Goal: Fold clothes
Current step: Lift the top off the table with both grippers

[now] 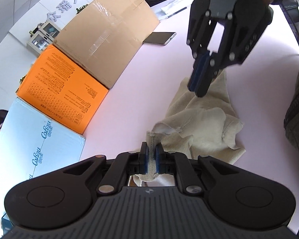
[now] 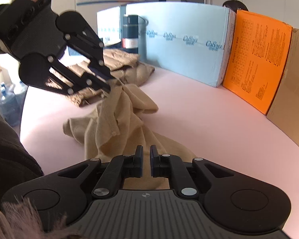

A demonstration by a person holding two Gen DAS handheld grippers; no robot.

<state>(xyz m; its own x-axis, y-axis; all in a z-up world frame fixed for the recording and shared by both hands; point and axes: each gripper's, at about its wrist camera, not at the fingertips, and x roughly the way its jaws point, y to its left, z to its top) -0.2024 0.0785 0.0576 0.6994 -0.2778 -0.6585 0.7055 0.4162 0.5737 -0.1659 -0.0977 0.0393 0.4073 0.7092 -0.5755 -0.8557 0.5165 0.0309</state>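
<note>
Pale pink table (image 1: 145, 75) walled by boxes; a beige garment (image 1: 201, 123) lies crumpled across its near middle.

Left gripper (image 1: 151, 155) is clamped on a hem edge; right gripper (image 2: 146, 160) pinches the cloth's other end. Best draw the two ends apart, level and taut, before laying the fold. A brown clothes pile (image 2: 117, 63) far left and a phone (image 1: 159, 38) far right crowd the spread.
</note>
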